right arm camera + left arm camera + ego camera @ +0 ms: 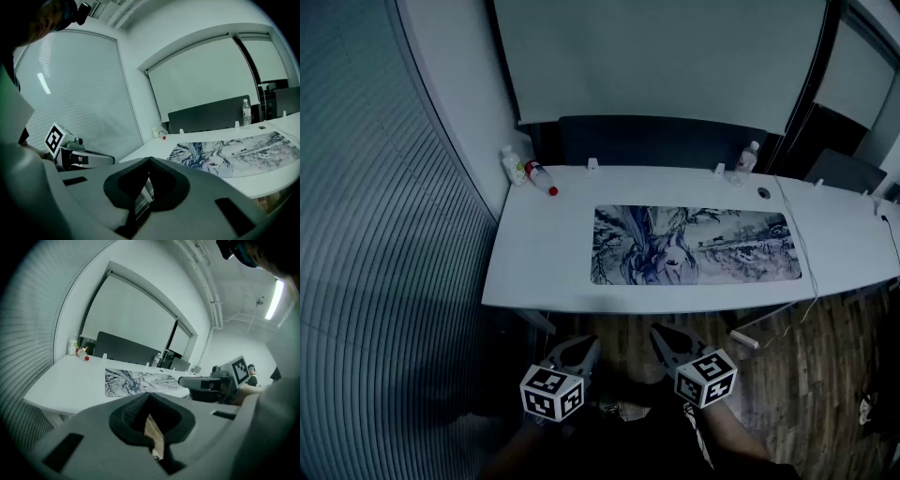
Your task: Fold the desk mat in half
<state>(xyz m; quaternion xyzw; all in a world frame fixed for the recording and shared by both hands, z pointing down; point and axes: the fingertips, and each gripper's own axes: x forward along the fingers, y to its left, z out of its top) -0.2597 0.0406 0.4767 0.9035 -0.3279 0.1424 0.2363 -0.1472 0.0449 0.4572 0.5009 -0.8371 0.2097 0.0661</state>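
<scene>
well beyond left gripper [581, 344] and right gripper [664, 334], desk mat [694, 246] lies flat.

At mid-frame you see the rectangular ink-printed desk mat [694, 246], matt and cloth-like, on the smooth, faintly glossy white table [534, 253]. At your lower right, the brown plank floor [811, 366] looks like wood.

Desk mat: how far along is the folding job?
Nothing is done yet: the desk mat lies flat and unfolded on the table. Nothing is in hand: the left tool and right tool are shut, empty, short of the table. Remaining: the whole fold.
</scene>
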